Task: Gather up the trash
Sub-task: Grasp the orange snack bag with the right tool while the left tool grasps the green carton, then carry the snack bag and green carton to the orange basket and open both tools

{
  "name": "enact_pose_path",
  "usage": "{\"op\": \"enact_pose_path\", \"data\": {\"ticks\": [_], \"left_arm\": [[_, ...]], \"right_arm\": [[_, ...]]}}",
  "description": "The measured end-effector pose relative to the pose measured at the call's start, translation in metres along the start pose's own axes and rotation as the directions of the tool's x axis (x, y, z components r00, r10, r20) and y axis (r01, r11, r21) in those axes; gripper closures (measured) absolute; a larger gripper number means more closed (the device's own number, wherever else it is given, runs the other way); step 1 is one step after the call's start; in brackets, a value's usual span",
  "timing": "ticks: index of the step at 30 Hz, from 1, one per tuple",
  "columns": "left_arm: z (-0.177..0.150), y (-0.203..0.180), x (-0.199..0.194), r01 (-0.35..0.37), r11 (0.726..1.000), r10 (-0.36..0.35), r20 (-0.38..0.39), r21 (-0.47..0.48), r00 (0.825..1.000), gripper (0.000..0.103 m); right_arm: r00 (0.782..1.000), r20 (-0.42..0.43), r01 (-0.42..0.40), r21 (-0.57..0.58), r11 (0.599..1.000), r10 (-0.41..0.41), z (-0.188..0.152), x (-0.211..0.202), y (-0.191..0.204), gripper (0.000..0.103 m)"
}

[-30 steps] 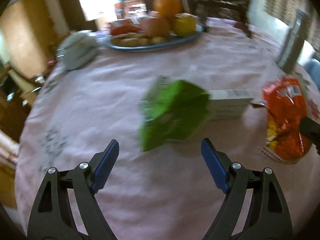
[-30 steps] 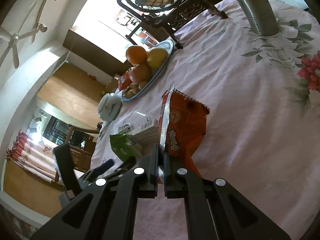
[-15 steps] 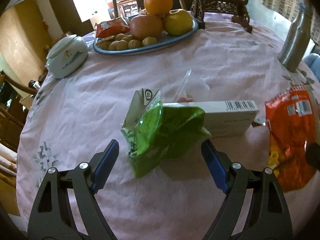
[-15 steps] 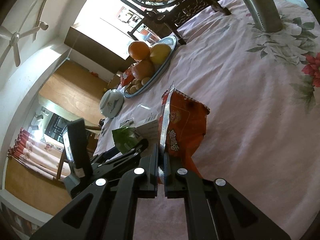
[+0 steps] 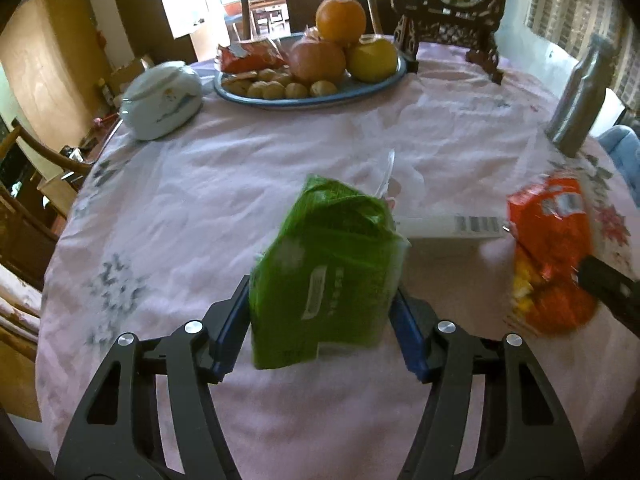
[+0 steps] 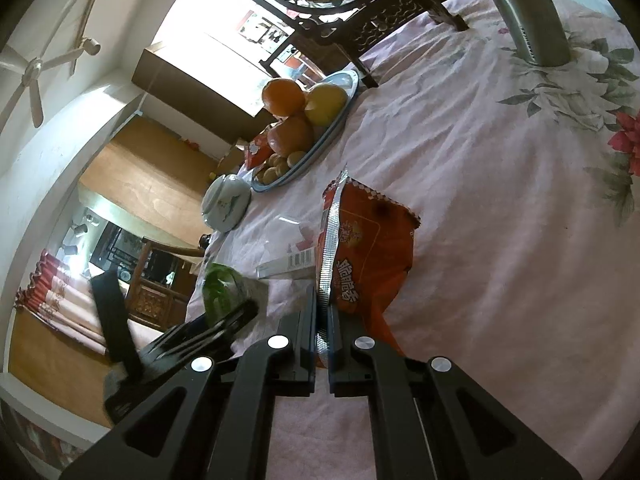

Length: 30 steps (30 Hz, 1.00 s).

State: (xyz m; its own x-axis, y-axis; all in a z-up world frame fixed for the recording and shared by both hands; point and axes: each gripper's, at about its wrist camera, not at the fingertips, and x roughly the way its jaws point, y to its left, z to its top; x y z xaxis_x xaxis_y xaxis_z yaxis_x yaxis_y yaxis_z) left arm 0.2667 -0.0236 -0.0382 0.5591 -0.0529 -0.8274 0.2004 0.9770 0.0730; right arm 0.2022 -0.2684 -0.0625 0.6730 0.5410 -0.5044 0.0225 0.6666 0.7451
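My left gripper (image 5: 320,328) is shut on a crumpled green wrapper (image 5: 324,276), its blue pads (image 5: 234,328) pressing both sides. Behind it lie a white box with a barcode (image 5: 452,226) and a clear plastic wrapper (image 5: 390,176) on the pink tablecloth (image 5: 240,168). My right gripper (image 6: 320,332) is shut on the silver seam of an orange snack bag (image 6: 368,248). That bag (image 5: 548,248) shows at the right of the left wrist view. The green wrapper (image 6: 222,286) and the box (image 6: 286,264) show in the right wrist view too.
A blue-rimmed plate (image 5: 312,98) with fruit, nuts and a red packet stands at the table's far side. A pale lidded bowl (image 5: 162,100) sits at far left, a metal bottle (image 5: 580,100) at far right, and a carved dark stand (image 5: 448,12) behind.
My left gripper has moved forward and closed on the green wrapper, which now stands more upright between the pads. My right gripper keeps its hold on the orange bag.
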Motion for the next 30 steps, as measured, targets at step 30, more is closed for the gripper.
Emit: {"op": "enact_pose_path", "data": {"ticks": [30], "left_arm": [[-0.169, 0.079, -0.152, -0.064, 0.978, 0.086, 0.105, -0.199, 0.991, 0.040]], "right_arm": [[0.993, -0.095, -0.094, -0.206, 0.974, 0.076, -0.120, -0.032, 0.083, 0.098]]}}
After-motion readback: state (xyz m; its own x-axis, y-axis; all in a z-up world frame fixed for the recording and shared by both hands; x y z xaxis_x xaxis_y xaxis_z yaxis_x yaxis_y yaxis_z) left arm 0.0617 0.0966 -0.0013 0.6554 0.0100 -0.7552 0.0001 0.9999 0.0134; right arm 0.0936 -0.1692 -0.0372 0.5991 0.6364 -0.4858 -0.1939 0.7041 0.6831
